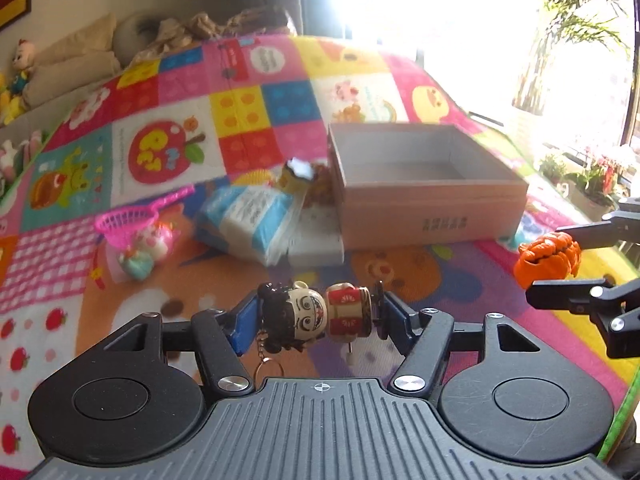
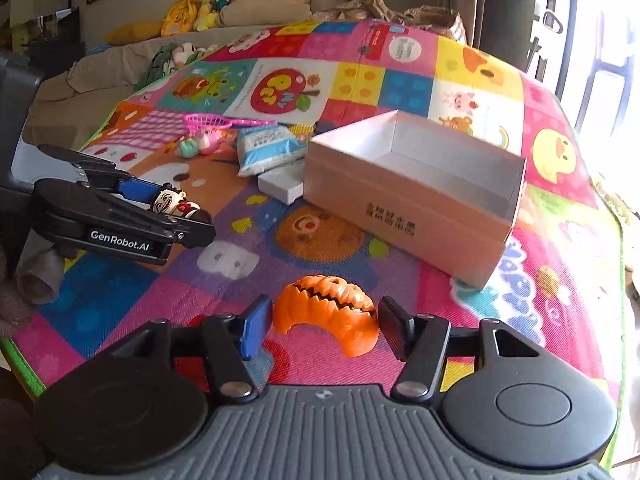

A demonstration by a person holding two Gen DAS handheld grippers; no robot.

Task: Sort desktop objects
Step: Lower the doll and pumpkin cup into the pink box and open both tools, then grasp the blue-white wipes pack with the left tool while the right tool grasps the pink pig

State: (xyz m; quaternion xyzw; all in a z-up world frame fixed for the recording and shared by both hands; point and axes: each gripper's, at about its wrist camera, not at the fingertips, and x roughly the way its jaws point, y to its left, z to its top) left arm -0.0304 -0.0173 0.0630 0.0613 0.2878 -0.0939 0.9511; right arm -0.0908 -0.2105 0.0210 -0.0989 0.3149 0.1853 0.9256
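Observation:
My left gripper (image 1: 318, 318) is shut on a small doll keychain (image 1: 308, 314) with black hair and a red-and-cream body. The doll lies sideways between the blue pads, above the colourful play mat (image 1: 168, 152). From the right wrist view the same gripper (image 2: 180, 212) shows at the left with the doll (image 2: 174, 202) in it. My right gripper (image 2: 322, 328) grips an orange jagged-mouth pumpkin (image 2: 328, 308) between its pads. That gripper (image 1: 546, 260) and pumpkin (image 1: 554, 250) also appear at the right edge of the left wrist view. An open cardboard box (image 2: 400, 216) stands ahead.
Left of the box (image 1: 432, 208) lie a blue-and-white tissue pack (image 1: 248, 220), a white block (image 1: 316, 246), a pink toy net (image 1: 128, 222), small plush toys (image 1: 148, 248) and a yellow item (image 1: 298, 176). A sofa with cushions and stuffed toys (image 2: 208, 4) lies behind.

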